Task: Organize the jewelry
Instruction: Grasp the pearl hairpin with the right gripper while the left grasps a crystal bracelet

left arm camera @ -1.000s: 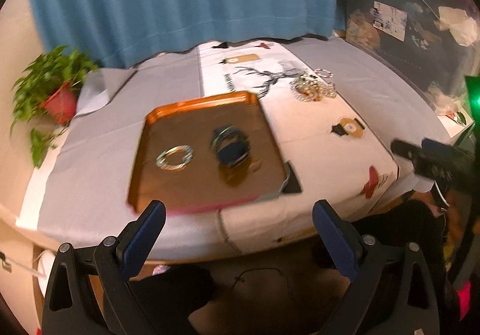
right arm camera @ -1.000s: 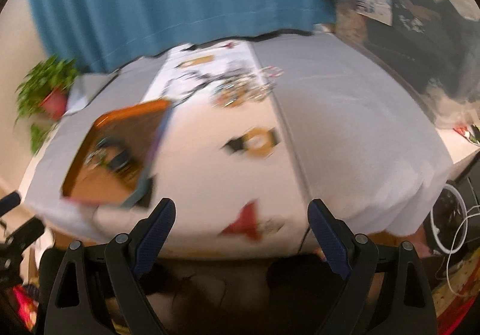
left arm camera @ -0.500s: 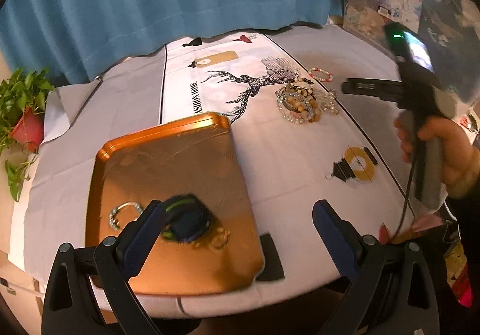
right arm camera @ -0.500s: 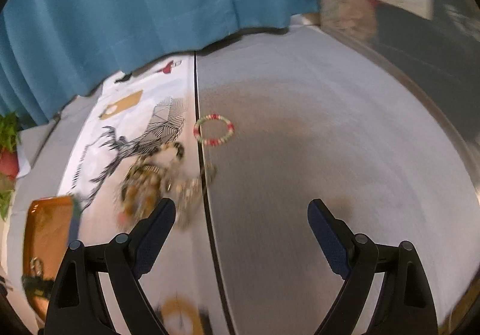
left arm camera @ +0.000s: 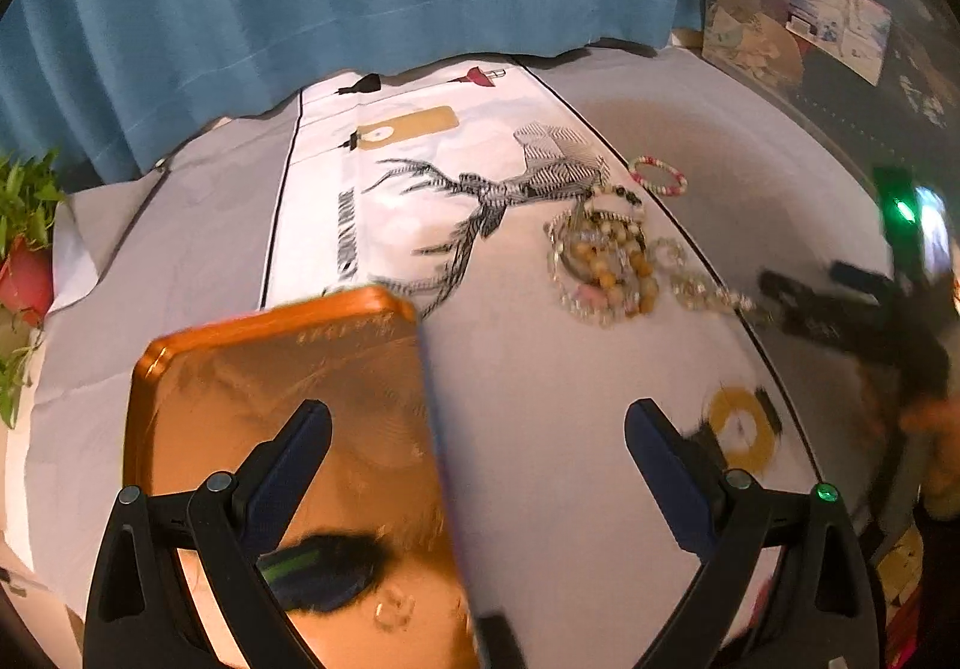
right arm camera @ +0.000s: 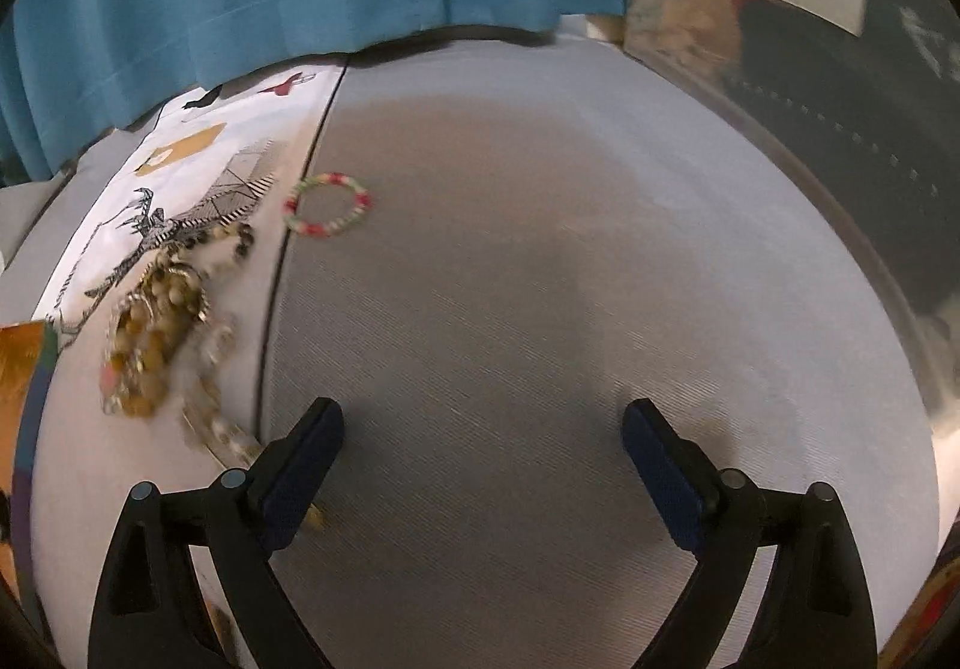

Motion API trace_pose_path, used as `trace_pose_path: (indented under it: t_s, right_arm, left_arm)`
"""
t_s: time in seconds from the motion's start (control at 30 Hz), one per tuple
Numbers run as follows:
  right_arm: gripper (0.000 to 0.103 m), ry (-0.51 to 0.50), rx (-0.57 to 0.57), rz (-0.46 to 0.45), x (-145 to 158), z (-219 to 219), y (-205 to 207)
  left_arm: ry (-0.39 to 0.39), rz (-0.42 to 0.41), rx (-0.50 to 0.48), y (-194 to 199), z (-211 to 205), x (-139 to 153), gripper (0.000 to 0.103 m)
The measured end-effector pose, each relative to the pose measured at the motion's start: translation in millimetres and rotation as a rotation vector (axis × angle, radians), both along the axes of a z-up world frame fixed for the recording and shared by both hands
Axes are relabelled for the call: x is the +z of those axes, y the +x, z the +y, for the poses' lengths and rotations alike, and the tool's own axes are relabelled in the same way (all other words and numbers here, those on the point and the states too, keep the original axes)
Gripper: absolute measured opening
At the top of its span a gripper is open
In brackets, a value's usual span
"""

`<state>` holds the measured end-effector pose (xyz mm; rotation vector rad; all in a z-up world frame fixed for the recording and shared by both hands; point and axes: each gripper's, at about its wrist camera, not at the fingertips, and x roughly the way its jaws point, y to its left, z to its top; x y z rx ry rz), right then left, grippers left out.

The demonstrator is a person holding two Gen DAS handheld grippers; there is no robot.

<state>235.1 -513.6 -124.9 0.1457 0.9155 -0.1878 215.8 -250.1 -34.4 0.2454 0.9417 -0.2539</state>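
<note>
While the left tongs (left arm camera: 477,441) stand wide with nothing between the pads, they hang over the near edge of the orange tray (left arm camera: 240,369) on the table (left arm camera: 570,429). A dark bracelet (left arm camera: 324,567) lies blurred in the tray. The right tongs (right arm camera: 483,444) are opening, empty, over bare grey cloth (right arm camera: 570,279). The jewelry pile (left arm camera: 606,267) rests on the white printed runner (left arm camera: 420,171), right of the tray; a red-and-green bead bracelet (right arm camera: 327,205) lies apart, beyond the pile.
</note>
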Motion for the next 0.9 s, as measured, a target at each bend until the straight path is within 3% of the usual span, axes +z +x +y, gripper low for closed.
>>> trace_pose_path:
  t_s: [0.2,0.37,0.47,0.73,0.8,0.9]
  right_arm:
    - [0.098,0.000,0.014,0.003,-2,-2,-1]
    - [0.098,0.000,0.018,0.003,-3,0,-3]
    - [0.099,-0.001,0.023,0.004,-3,1,-4]
    - [0.099,-0.001,0.028,0.002,-3,2,-5]
    - [0.099,-0.003,0.044,-0.004,-3,4,-7]
    - [0.099,-0.008,0.062,-0.019,-4,8,-11]
  left_arm:
    - [0.015,0.020,-0.007,48,-17,-7,0.097]
    - [0.079,0.059,-0.055,81,-31,-31,0.097]
    - [0.095,0.102,-0.080,94,-37,-45,0.097]
    - [0.138,0.101,-0.100,110,-47,-57,0.097]
    - [0.165,0.100,-0.077,112,-46,-60,0.094]
    - [0.111,0.113,-0.088,113,-43,-60,0.081]
